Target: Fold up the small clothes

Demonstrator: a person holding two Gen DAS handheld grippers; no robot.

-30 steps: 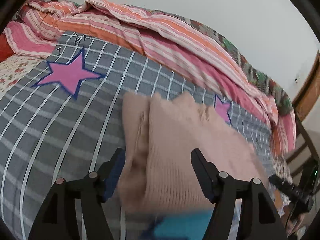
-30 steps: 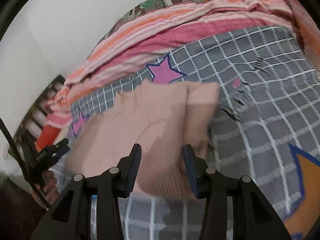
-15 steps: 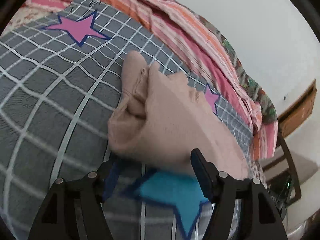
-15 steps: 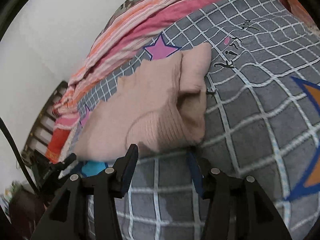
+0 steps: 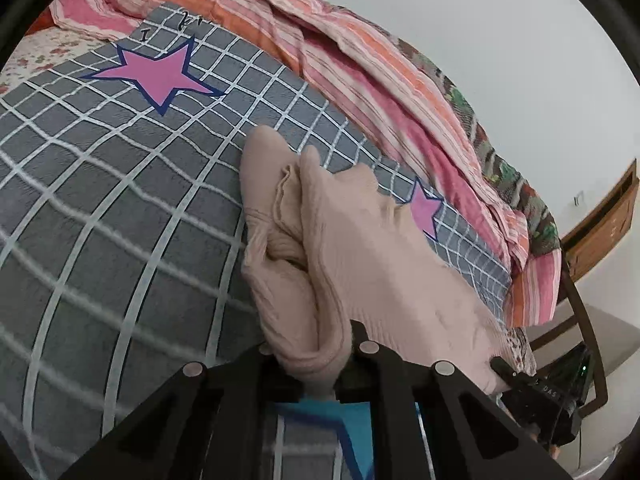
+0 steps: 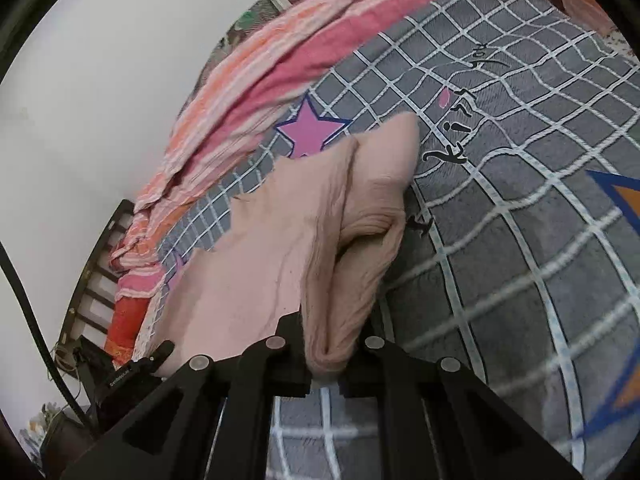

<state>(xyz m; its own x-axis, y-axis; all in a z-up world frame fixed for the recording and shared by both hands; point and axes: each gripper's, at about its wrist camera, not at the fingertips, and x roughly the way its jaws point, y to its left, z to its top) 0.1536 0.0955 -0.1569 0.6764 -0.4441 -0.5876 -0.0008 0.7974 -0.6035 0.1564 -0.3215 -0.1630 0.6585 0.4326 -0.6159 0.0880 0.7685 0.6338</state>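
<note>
A small pale-pink knitted garment (image 5: 360, 248) lies partly folded on a grey checked blanket with stars (image 5: 100, 200). My left gripper (image 5: 316, 356) is shut on the garment's near left corner, with cloth bunched between the jaws. My right gripper (image 6: 328, 356) is shut on the garment's (image 6: 280, 248) near right corner. Each gripper shows at the far side of the other's view, the right one (image 5: 532, 392) and the left one (image 6: 136, 368), both at the garment's near edge. A sleeve is tucked in along each side.
A pink and orange striped quilt (image 5: 320, 40) is heaped along the far side of the blanket against a white wall. A wooden headboard (image 5: 600, 216) and a chair frame (image 5: 580, 312) stand at the right. The blanket (image 6: 520, 240) spreads to the right of the garment.
Both grippers were open around the garment's near edge. They have moved in and shut on its two near corners, bunching the cloth.
</note>
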